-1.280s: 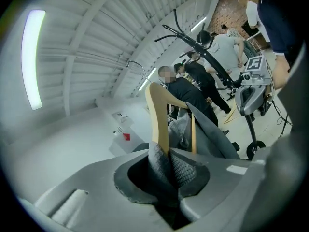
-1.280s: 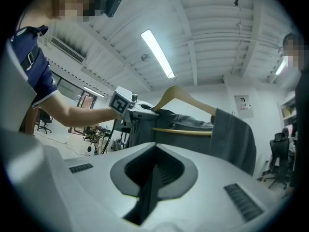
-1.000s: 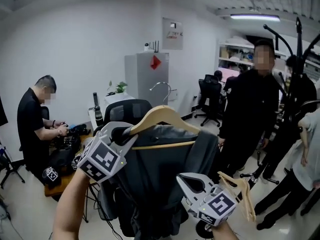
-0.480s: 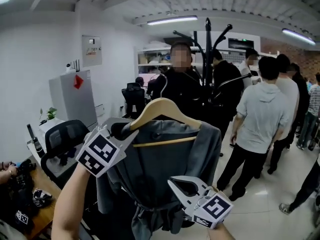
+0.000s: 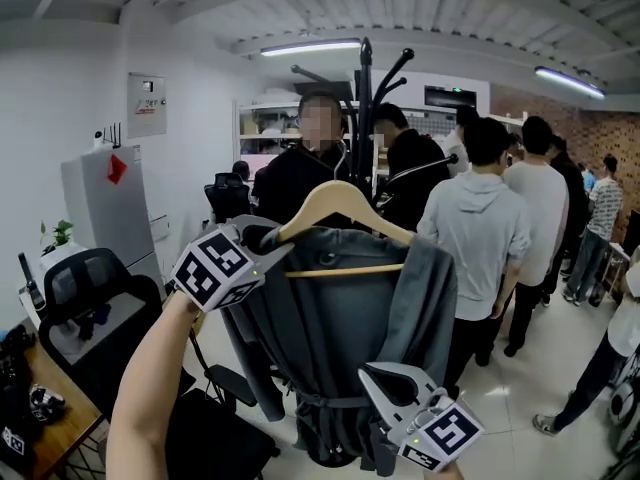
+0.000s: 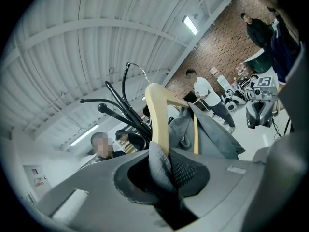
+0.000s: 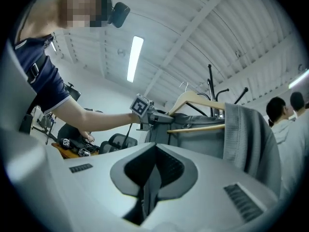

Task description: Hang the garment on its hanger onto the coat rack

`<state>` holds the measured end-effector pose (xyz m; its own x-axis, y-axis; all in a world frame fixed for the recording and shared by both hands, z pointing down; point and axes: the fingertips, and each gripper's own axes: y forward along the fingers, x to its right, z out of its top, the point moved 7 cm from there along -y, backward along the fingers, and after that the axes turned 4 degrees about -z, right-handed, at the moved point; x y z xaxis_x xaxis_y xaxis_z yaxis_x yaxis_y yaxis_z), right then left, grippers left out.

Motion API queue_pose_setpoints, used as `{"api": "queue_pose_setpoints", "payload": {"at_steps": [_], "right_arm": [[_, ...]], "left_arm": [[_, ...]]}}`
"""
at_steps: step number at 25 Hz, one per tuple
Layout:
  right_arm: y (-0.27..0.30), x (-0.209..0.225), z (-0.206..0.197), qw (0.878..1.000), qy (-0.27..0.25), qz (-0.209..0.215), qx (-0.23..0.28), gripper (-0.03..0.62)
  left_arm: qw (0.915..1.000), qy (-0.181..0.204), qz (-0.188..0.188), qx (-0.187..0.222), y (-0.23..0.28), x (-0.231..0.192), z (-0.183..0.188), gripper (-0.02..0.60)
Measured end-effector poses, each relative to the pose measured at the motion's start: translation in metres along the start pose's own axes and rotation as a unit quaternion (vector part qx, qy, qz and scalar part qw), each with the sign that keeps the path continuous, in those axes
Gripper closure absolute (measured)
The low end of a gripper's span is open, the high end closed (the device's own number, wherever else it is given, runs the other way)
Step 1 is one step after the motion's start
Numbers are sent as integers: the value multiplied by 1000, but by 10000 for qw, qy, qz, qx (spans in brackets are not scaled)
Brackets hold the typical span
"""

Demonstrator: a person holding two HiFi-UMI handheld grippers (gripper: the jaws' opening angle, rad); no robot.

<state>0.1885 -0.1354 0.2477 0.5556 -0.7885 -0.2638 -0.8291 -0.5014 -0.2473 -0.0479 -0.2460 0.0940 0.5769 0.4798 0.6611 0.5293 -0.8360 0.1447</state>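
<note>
The left claw (image 5: 275, 251) has its jaws nearly closed, clamped on the left shoulder end of the wooden hanger (image 5: 345, 203), with a fold of grey cloth pinched in too. The grey garment (image 5: 330, 338) hangs off the hanger just right of this claw, up in the air, sleeves drooping. It looks soft, floppy and fairly light. The cloth will likely swing and could slide on smooth wood, so the stiff hanger is the part to grip, not the cloth alone. The wire hook (image 6: 136, 67) sticks up free, beyond this claw.

The coat rack (image 5: 366, 98), a black pole with upturned arms, stands beyond both claws, behind the hanger and apparently not touching it. People (image 5: 480, 218) crowd close around the rack, mostly to its right.

The right claw (image 5: 378, 376) is low, below and right of the other, in front of the garment's waist. Its jaws are close together on a thin grey strip that looks like a fold of the garment. It probably only steadies the bottom. With one end gripped the hanger may tip, so watch the hook.
</note>
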Motion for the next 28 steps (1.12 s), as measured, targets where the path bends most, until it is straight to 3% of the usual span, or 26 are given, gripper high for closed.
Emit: {"api": "queue_pose_setpoints", "payload": {"at_steps": [7,14,20,28], "right_arm": [[13,21,-7,9994,-143,-293,-71,582],[41,20,-10,9981,-174,-578,-121,582],[50,17,-26,9954,-79,-878,-378,582],[52,18,-36,9914,-47,-1187,-551,582]], "left_arm": [[9996,-248,-110,82,34,-51,-23,508],[9971,-399,-622,161,71,-73,-49,507],[9926,-595,-1020,284,100,-69,-77,509],[9857,-837,-1422,340,148,-55,-89,514]]}}
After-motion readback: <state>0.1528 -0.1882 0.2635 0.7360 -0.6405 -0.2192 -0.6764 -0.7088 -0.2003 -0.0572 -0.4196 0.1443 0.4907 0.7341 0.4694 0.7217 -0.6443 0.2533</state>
